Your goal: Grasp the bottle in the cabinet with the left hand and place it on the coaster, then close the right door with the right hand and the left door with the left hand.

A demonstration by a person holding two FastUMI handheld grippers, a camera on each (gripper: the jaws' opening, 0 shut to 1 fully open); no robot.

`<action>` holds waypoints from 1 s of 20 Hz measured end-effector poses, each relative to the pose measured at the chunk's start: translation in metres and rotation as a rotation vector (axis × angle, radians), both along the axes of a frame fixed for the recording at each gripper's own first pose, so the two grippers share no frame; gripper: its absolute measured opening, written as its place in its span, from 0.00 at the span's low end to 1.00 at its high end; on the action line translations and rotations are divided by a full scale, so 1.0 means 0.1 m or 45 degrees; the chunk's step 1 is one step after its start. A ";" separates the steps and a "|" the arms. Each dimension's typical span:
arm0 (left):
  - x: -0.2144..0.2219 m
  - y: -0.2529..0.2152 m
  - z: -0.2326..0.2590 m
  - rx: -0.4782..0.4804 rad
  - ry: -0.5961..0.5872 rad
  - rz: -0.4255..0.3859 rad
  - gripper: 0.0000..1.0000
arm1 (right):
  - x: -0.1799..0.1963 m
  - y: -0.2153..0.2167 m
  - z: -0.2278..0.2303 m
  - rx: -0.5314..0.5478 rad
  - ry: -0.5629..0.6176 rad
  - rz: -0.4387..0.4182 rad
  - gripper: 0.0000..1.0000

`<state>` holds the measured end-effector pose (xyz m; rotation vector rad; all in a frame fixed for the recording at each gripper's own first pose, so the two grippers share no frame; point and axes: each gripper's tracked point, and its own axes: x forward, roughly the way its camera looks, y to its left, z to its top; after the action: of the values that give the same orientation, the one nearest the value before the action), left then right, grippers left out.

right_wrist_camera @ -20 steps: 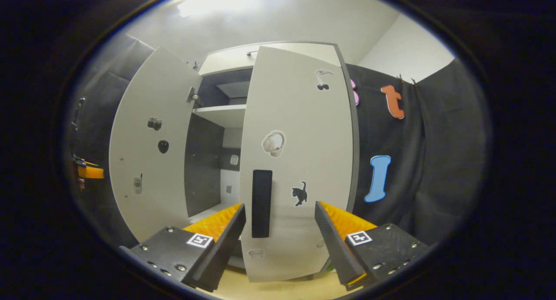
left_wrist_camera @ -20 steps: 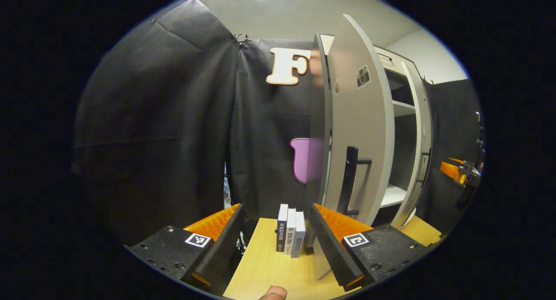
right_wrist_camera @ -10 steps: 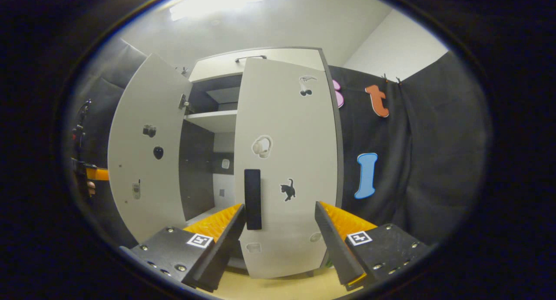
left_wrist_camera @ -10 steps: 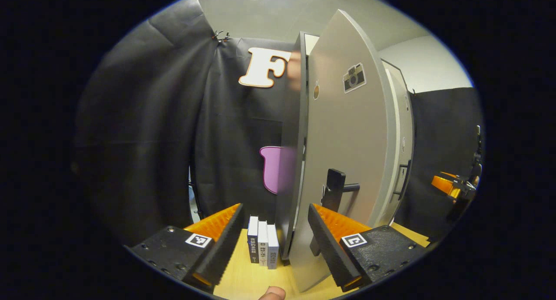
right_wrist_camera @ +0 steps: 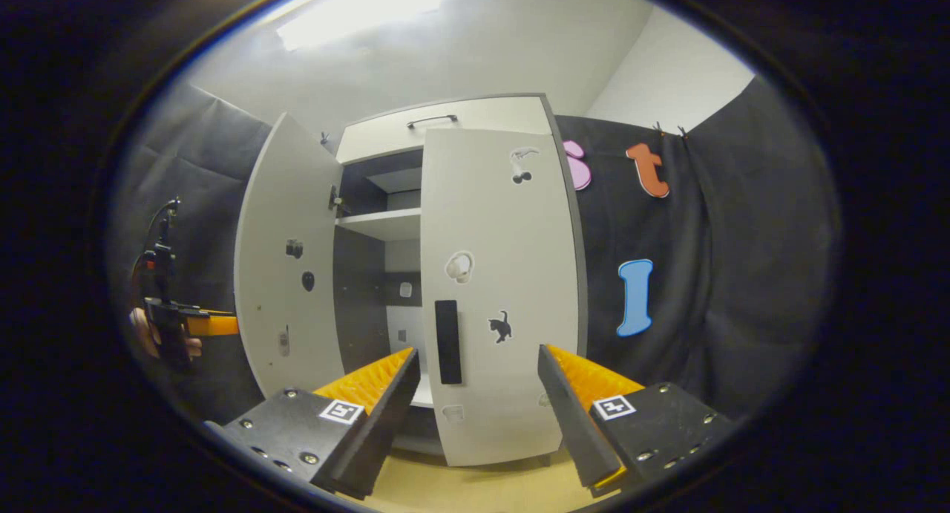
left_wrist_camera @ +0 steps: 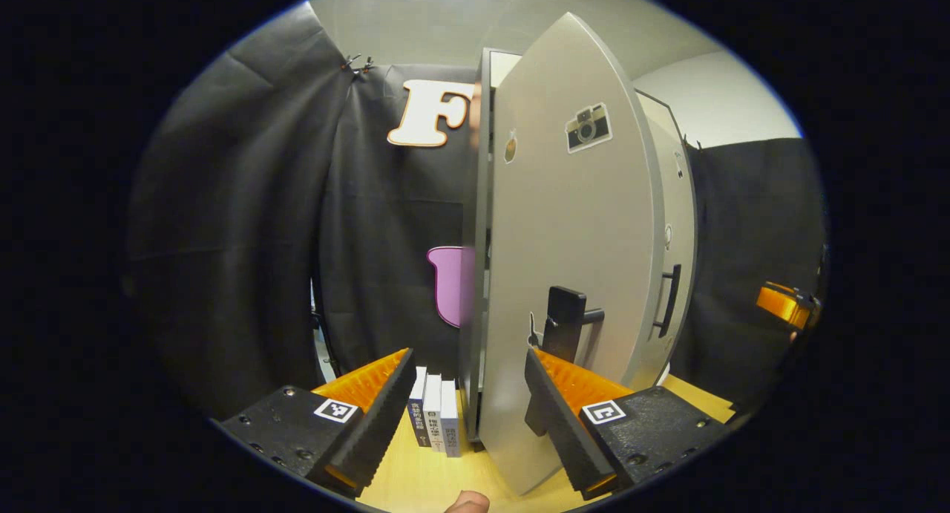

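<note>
My left gripper [left_wrist_camera: 469, 416] is open and empty, close to the outer face of the grey left door [left_wrist_camera: 571, 260]. Its right finger [left_wrist_camera: 560, 416] stands just below the door's black handle [left_wrist_camera: 564, 324]. In the right gripper view the left door [right_wrist_camera: 289, 275] stands partly open, with the left gripper [right_wrist_camera: 185, 324] and a hand beside it. The right door [right_wrist_camera: 497, 298] looks almost flush with the cabinet front, its black handle [right_wrist_camera: 447, 331] facing me. My right gripper [right_wrist_camera: 479, 402] is open and empty, a short way back from that door.
A white shelf [right_wrist_camera: 378, 223] and dark interior show through the gap between the doors. Three books [left_wrist_camera: 434, 416] stand on the wooden table [left_wrist_camera: 415, 476] beside the cabinet's left side. The right gripper [left_wrist_camera: 787, 305] appears orange at the far right of the left gripper view.
The right door has swung in against the cabinet and my right gripper has drawn back from it. My left gripper has moved closer to the left door's outer face, which now hides the interior.
</note>
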<state>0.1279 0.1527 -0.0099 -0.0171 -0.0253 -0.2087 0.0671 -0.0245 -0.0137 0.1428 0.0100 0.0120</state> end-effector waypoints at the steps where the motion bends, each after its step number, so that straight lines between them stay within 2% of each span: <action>1: 0.01 -0.02 0.01 -0.004 -0.002 0.012 0.94 | -0.05 -0.07 0.01 0.004 0.005 -0.002 0.96; 5: -0.01 -0.09 -0.03 -0.048 0.014 0.026 0.94 | -0.21 -0.27 0.09 -0.023 -0.005 -0.008 0.96; 6: 0.00 -0.10 -0.03 -0.043 0.013 0.020 0.89 | -0.24 -0.29 0.07 -0.035 -0.003 -0.003 0.96; 7: 0.00 -0.10 -0.04 -0.035 0.022 0.019 0.99 | -0.28 -0.29 0.05 -0.048 0.002 0.002 0.96; 9: 0.00 -0.09 -0.05 -0.034 0.026 0.032 0.89 | -0.31 -0.30 0.00 -0.075 0.016 0.008 0.96; 10: 0.00 -0.10 -0.07 -0.032 0.033 0.038 0.94 | -0.32 -0.30 -0.02 -0.087 0.021 0.012 0.96; 17: 0.01 -0.44 -0.14 -0.030 0.058 -0.015 0.94 | -0.43 -0.26 -0.04 -0.097 0.027 0.035 0.96; 18: 0.01 -0.49 -0.14 -0.015 0.046 -0.014 0.89 | -0.45 -0.27 -0.06 -0.094 0.029 0.042 0.96; 19: 0.04 -0.52 -0.16 -0.001 0.038 -0.013 0.94 | -0.47 -0.29 -0.09 -0.095 0.036 0.040 0.96; 20: 0.04 -0.56 -0.20 0.009 0.049 -0.014 0.94 | -0.49 -0.31 -0.12 -0.103 0.046 0.037 0.96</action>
<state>0.1323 0.0964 -0.0296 -0.0142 0.0136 -0.2196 0.0182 -0.0552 -0.0252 0.0616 0.0489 0.0377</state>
